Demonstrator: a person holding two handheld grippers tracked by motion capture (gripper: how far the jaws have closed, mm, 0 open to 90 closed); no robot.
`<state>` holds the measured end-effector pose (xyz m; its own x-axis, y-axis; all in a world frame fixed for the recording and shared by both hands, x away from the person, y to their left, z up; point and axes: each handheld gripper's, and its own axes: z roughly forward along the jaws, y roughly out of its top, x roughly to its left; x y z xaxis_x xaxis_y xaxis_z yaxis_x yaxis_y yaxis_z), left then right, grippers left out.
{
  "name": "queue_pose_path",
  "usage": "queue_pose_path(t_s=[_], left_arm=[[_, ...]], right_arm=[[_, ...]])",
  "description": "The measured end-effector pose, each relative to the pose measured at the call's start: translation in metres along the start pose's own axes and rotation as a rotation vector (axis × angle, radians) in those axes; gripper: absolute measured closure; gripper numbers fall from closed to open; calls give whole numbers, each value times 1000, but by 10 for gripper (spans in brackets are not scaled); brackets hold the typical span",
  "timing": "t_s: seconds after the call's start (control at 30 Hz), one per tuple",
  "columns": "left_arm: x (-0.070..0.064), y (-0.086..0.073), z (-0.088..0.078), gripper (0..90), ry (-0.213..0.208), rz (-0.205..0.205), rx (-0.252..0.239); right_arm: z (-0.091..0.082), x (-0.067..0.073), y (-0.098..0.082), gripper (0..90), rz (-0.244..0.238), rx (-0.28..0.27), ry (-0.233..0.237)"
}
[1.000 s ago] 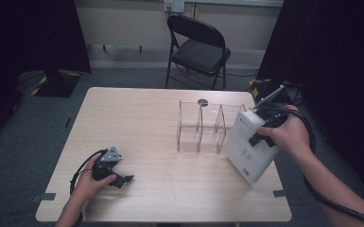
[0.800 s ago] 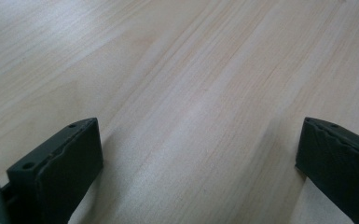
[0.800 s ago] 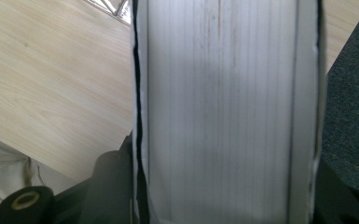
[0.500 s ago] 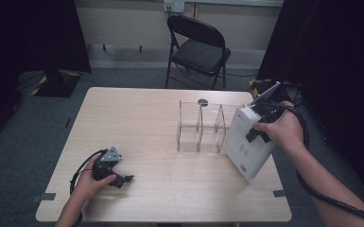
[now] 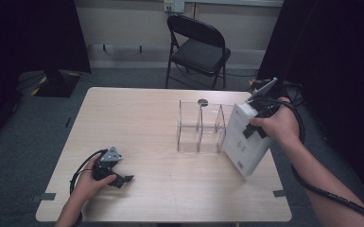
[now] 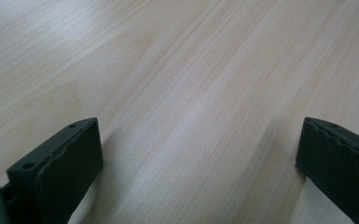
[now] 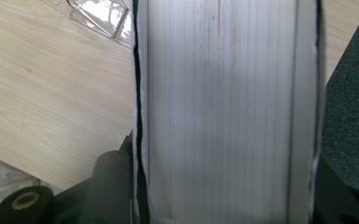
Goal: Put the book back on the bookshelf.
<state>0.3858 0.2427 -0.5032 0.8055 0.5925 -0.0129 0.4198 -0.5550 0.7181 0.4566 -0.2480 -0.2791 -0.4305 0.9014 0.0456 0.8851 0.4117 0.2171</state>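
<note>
1. The left gripper (image 5: 123,178) rests at the lower left of the high view, on the desk (image 5: 142,127); its jaws stand wide apart with nothing between them.
2. A clear rack (image 5: 201,127) stands in the middle right of the desk.
3. The white book (image 5: 243,142) leans tilted just right of the rack, its lower corner near the desk.
4. The right gripper (image 5: 253,130) is clenched on the book, at the right of the frame.
</note>
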Motion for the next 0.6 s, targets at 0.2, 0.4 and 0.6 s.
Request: queue_pose_path(t_s=[0.2,0.4,0.6], left_arm=[[0,0,0,0,0,0,0],[0,0,0,0,0,0,0],[0,0,0,0,0,0,0]], right_arm=[[0,-2,4,531,7,1,-3],[-4,-3,11,531,30,0,-7],[-6,-6,16,531,61,-7,-3]])
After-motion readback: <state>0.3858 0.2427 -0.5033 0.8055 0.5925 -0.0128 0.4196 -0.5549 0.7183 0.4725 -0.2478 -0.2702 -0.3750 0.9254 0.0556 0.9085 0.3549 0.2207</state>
